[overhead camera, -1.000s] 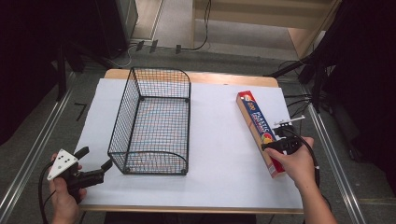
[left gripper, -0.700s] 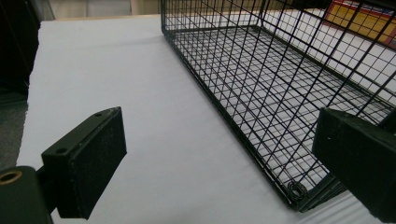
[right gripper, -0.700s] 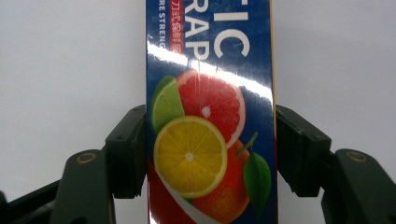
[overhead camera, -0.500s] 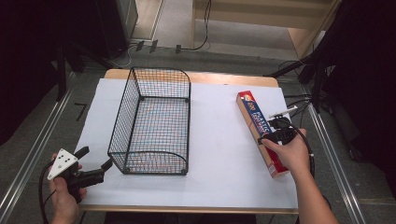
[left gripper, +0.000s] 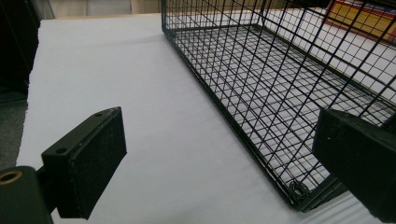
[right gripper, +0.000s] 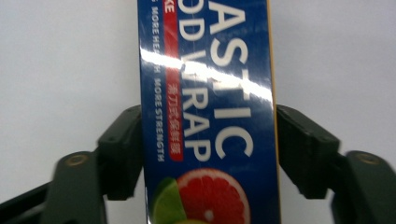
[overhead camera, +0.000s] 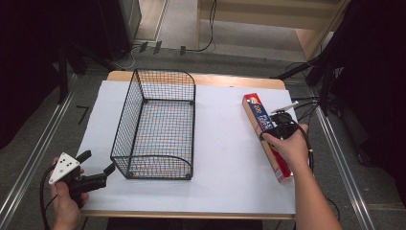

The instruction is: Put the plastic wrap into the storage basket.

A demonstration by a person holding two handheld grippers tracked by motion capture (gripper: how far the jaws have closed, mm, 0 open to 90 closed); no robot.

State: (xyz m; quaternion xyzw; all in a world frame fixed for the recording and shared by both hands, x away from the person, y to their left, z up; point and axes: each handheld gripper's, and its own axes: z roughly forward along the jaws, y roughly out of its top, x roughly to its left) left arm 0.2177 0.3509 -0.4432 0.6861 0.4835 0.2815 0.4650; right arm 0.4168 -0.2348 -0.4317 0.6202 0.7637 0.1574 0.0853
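High view: tabletop (overhead camera: pixel 230 158) covered in white sheet, wooden edge visible at far side. Black wire basket (overhead camera: pixel 158 125), open top, stands left of centre. Long plastic wrap box (overhead camera: pixel 266 135), blue and red, lies lengthwise near the right edge, well apart from the basket. Right tool (overhead camera: pixel 281 125), held in the right hand (overhead camera: pixel 290 146), sits over the middle of the box. Left tool (overhead camera: pixel 98 165), held in the left hand (overhead camera: pixel 67 203), rests at the near left corner, just beside the basket's near end; grey three-cornered plate on top.

Left gripper view: left tool (left gripper: pixel 224 163) released, jaws wide apart, nothing between them. Basket (left gripper: pixel 289 93) lies ahead and right, white sheet beneath.

Right gripper view: right tool (right gripper: pixel 205 158) straddles the plastic wrap box (right gripper: pixel 205 107), one jaw against each long side, grasping it. Grapefruit picture and "PLASTIC FOOD WRAP" lettering visible.
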